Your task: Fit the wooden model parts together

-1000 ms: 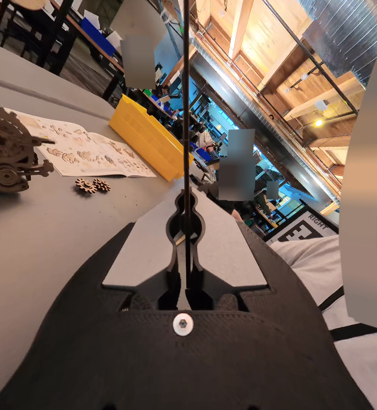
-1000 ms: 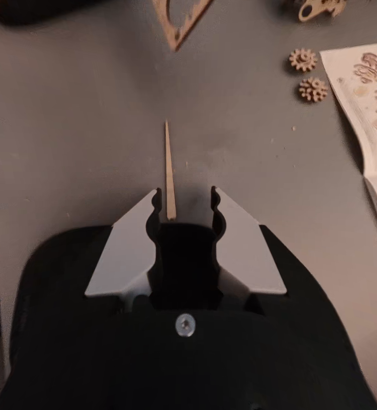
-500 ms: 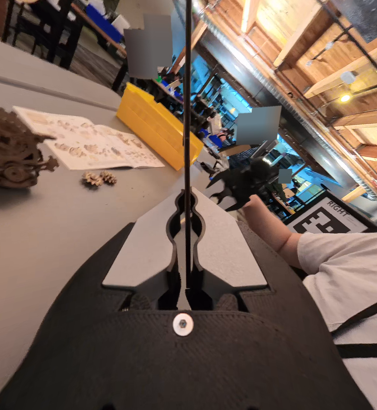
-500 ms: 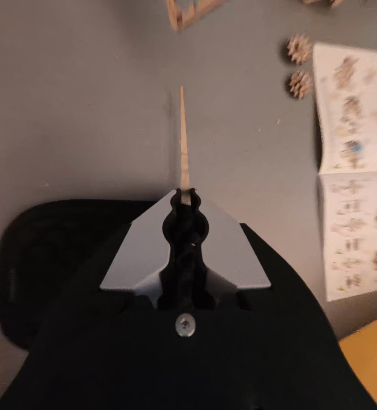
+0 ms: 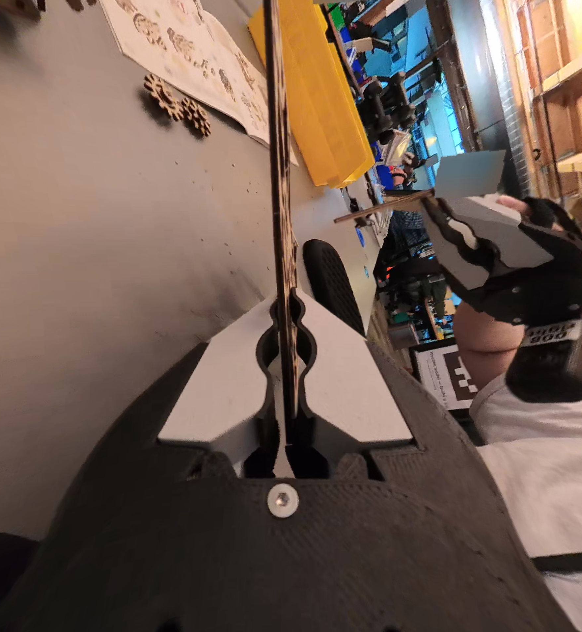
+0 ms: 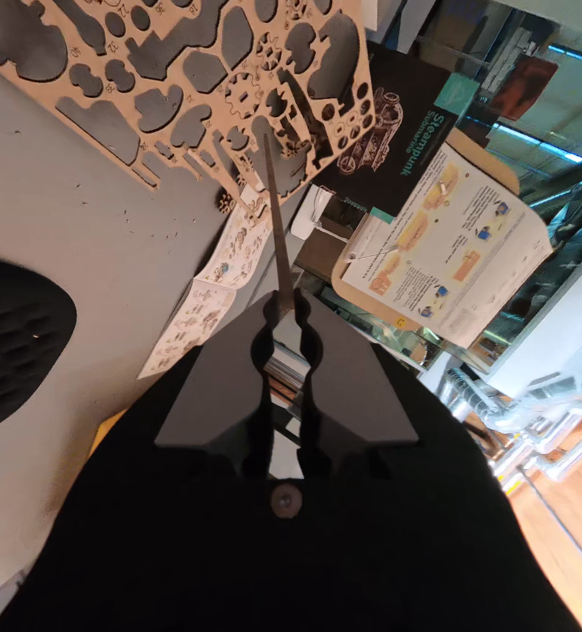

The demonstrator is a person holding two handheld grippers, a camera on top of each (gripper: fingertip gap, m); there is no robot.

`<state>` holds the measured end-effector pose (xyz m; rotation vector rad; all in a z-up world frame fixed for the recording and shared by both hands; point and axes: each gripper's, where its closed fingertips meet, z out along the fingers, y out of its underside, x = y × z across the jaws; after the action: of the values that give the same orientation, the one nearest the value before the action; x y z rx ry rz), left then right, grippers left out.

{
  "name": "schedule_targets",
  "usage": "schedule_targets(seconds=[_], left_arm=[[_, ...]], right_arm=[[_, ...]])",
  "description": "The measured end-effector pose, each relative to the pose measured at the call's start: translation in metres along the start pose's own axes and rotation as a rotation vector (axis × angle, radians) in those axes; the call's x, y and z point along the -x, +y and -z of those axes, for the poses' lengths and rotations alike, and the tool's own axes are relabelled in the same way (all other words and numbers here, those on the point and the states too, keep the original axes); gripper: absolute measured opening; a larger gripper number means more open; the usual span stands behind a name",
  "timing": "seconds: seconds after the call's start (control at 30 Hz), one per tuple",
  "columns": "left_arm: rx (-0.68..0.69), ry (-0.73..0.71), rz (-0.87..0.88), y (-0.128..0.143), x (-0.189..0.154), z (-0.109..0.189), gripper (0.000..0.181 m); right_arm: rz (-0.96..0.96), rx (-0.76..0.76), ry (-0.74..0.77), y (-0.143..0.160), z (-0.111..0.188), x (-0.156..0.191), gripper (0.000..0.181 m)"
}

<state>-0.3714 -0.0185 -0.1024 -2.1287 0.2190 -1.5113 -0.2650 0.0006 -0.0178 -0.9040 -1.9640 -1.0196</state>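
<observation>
A flat laser-cut plywood sheet [image 5: 284, 219] is clamped edge-on in the left tool [image 5: 286, 309]; a thin wooden strip [image 6: 277, 225] is gripped by the right tool [image 6: 284, 302]. Both are held above the grey worktop [image 5: 111, 239], apart. No joint is made yet; fitting remains.

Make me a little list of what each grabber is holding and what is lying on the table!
left gripper: shut on a thin wooden sheet, seen edge-on
right gripper: shut on a thin wooden piece, lifted off the table
punched-out wooden sheet: many empty cut-outs, ahead of the right gripper
two small wooden gears: side by side on the grey table
instruction booklet: open, next to the gears
yellow bin: beyond the booklet
</observation>
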Motion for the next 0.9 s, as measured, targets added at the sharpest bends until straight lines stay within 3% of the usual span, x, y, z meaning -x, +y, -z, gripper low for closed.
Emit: schedule_targets(seconds=[0.3, 0.57, 0.9], left_arm=[[-0.025, 0.002, 0.045, 0.01, 0.0, -0.009, 0.0], [-0.014, 0.003, 0.027, 0.013, -0.004, -0.013, 0.001], [0.008, -0.038, 0.002, 0.015, -0.005, -0.02, 0.002]], right_arm=[[0.089, 0.003, -0.042, -0.021, -0.01, 0.007, 0.008], [0.119, 0.042, -0.088, -0.013, -0.013, 0.022, 0.008], [0.23, 0.094, -0.062, -0.023, -0.01, 0.015, 0.008]])
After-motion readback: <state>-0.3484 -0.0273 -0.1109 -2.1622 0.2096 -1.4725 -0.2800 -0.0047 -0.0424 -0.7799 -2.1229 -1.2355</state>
